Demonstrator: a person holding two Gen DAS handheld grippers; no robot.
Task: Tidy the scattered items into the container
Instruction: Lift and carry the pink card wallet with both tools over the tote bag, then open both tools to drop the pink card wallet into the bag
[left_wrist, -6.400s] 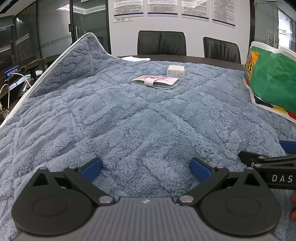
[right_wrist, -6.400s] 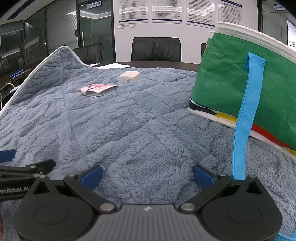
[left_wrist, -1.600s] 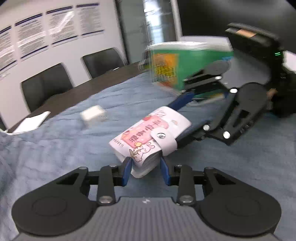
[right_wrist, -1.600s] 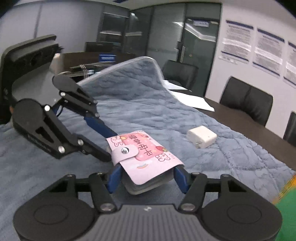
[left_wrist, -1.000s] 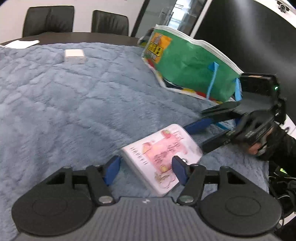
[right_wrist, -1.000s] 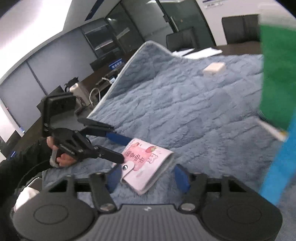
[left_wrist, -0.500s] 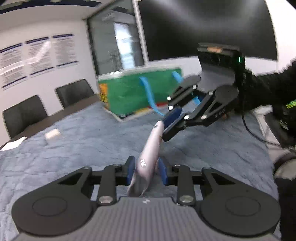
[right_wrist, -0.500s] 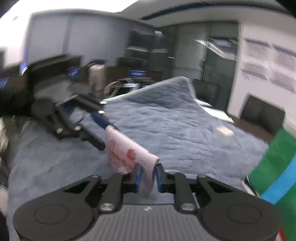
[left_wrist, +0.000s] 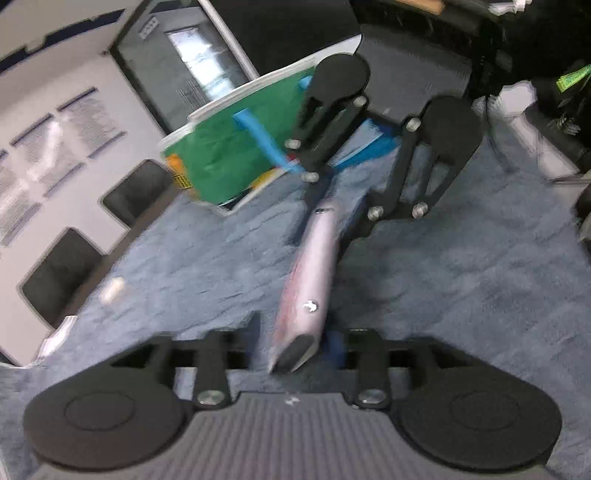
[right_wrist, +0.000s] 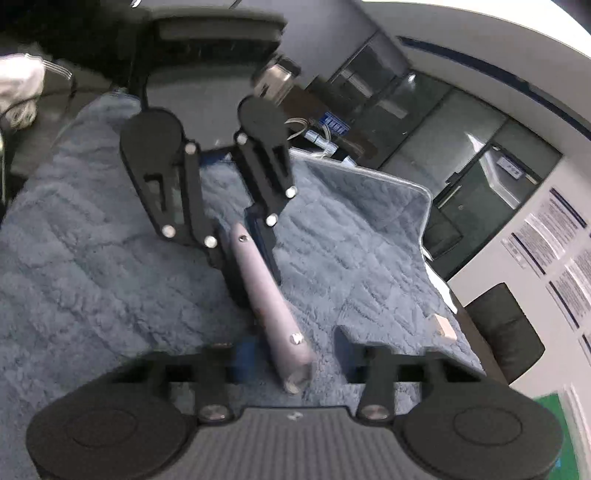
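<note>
The pink card holder (left_wrist: 314, 273), edge-on at the centre of both wrist views above the blue blanket (left_wrist: 461, 295), looks light, slim and slippery, best pinched across its flat faces, and spans the opening left hand-held gripper (left_wrist: 295, 341) and right hand-held gripper (right_wrist: 288, 354), both loosely around its ends.

A blanket (left_wrist: 443, 295) is spread over a table (left_wrist: 122, 240). Above it, a card wallet (left_wrist: 310, 280) is held edge-up between the left gripper (left_wrist: 295, 339) and the right gripper (left_wrist: 332, 218), which face each other from opposite ends of it. A bag (left_wrist: 221, 155) is set on the blanket behind the right gripper, near the blanket's far edge. A charger (right_wrist: 443, 326) is seen near the table's far edge, well apart from the wallet. Chairs (left_wrist: 66, 273) are placed beyond that edge.
</note>
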